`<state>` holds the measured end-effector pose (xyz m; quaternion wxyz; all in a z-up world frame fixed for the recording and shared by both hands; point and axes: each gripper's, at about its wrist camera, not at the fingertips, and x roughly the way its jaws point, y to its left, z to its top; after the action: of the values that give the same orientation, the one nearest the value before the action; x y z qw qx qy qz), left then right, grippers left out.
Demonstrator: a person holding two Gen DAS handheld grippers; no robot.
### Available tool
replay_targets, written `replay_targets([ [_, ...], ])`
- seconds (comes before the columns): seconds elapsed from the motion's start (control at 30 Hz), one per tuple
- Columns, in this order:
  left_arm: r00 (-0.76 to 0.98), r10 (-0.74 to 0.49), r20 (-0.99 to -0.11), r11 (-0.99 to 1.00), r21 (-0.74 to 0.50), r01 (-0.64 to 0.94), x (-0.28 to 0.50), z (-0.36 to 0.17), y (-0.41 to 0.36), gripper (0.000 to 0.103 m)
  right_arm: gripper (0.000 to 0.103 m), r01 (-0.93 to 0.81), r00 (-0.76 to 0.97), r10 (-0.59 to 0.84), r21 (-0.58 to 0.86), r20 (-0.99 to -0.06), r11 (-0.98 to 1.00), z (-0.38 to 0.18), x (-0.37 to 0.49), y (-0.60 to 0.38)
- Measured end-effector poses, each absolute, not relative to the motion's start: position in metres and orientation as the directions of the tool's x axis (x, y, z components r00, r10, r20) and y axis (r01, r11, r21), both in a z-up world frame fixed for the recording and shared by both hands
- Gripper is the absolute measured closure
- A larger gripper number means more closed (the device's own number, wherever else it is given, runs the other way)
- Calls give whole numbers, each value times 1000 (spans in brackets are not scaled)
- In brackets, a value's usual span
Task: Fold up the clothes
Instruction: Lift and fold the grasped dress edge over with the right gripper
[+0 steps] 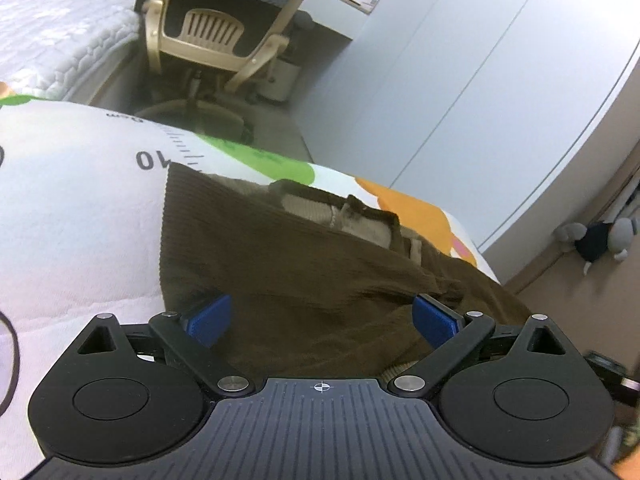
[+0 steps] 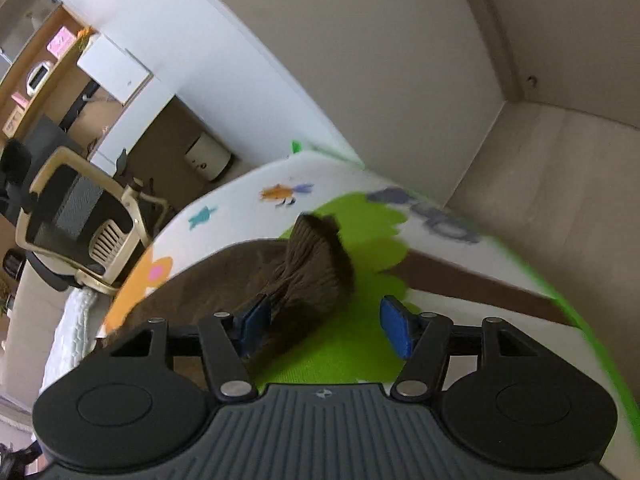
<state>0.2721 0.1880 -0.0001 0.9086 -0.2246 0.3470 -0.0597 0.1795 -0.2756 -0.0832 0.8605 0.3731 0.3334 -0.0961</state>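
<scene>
Both wide open, nothing held: close left gripper (image 1: 322, 320) and right gripper (image 2: 326, 326) low on brown corduroy trousers (image 1: 300, 264), matched edges, before folding across mat (image 2: 352, 344).

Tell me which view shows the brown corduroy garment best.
The left wrist view: the brown corduroy garment lies spread on the printed mat, its waistband and pale lining visible. The right wrist view shows only a blurred, bunched end beside one blue finger.

Home bedroom, quilted white bed (image 1: 60, 40), office chair (image 1: 216, 28), cartoon-printed play mat (image 2: 352, 200), stuffed toy (image 1: 596, 236) on floor.
</scene>
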Motion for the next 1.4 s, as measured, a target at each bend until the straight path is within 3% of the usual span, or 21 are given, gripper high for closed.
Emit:
replay_targets([
  [0.03,755,-263,-601,892,-449,-47,268,2,190,3,59,403,761,72,557,-645,726,-86,189,-267],
  [0.07,759,-256,-599,893,-447,-51,264,4,194,3,84,387,765,57,529,-642,755,-87,197,-258],
  [0.1,764,-247,-596,894,-444,-57,259,7,198,3,87,355,778,41,493,-626,795,-79,204,-247],
  [0.2,788,-222,-574,903,-425,-55,242,17,218,3,90,135,872,54,345,-486,929,-17,200,-197],
  [0.33,790,-238,-565,889,-454,-56,238,9,234,2,90,-215,903,263,173,-339,961,67,198,-99],
  [0.47,785,-276,-555,875,-482,-33,231,4,241,2,91,-438,826,442,96,-350,894,88,224,0],
  [0.63,783,-329,-528,875,-482,43,206,11,242,2,91,-609,709,567,40,-420,792,67,252,105],
  [0.7,773,-360,-522,867,-493,71,201,12,240,2,88,-658,653,604,52,-456,751,57,262,134],
  [0.73,765,-377,-522,862,-499,85,199,12,238,1,79,-676,619,624,81,-477,732,52,265,142],
  [0.77,757,-388,-527,861,-500,94,200,11,235,1,64,-689,585,644,116,-493,715,48,269,146],
  [0.83,744,-393,-540,866,-490,102,204,11,226,1,51,-700,544,671,168,-504,694,46,271,147],
  [0.9,746,-386,-543,866,-493,89,212,10,220,1,48,-694,561,689,193,-459,694,54,267,122],
  [0.97,760,-347,-550,865,-500,33,225,7,218,1,37,-659,614,667,189,-422,727,59,260,89],
  [1.1,763,-253,-595,881,-467,-72,263,-2,209,3,30,-563,718,586,182,-375,806,59,242,21],
  [1.13,760,-223,-610,893,-441,-92,271,-5,205,9,28,-535,735,564,189,-377,823,55,238,6],
  [1.17,756,-188,-627,915,-391,-96,277,-8,197,30,28,-508,747,542,196,-385,839,48,233,-9],
  [1.2,751,-153,-642,936,-338,-98,283,-11,190,38,28,-479,759,519,201,-394,854,41,227,-25],
  [1.3,737,-98,-669,969,-234,-83,289,-22,173,52,28,-414,775,463,208,-430,886,18,220,-53],
  [1.33,738,-86,-670,975,-209,-76,289,-19,169,74,28,-393,777,447,213,-444,895,11,220,-60],
  [1.37,740,-73,-669,981,-183,-69,289,-16,166,89,28,-375,778,433,215,-455,902,6,222,-65],
  [1.4,770,-66,-635,986,-162,-49,288,-2,166,89,28,-365,783,419,206,-460,908,4,225,-67],
])
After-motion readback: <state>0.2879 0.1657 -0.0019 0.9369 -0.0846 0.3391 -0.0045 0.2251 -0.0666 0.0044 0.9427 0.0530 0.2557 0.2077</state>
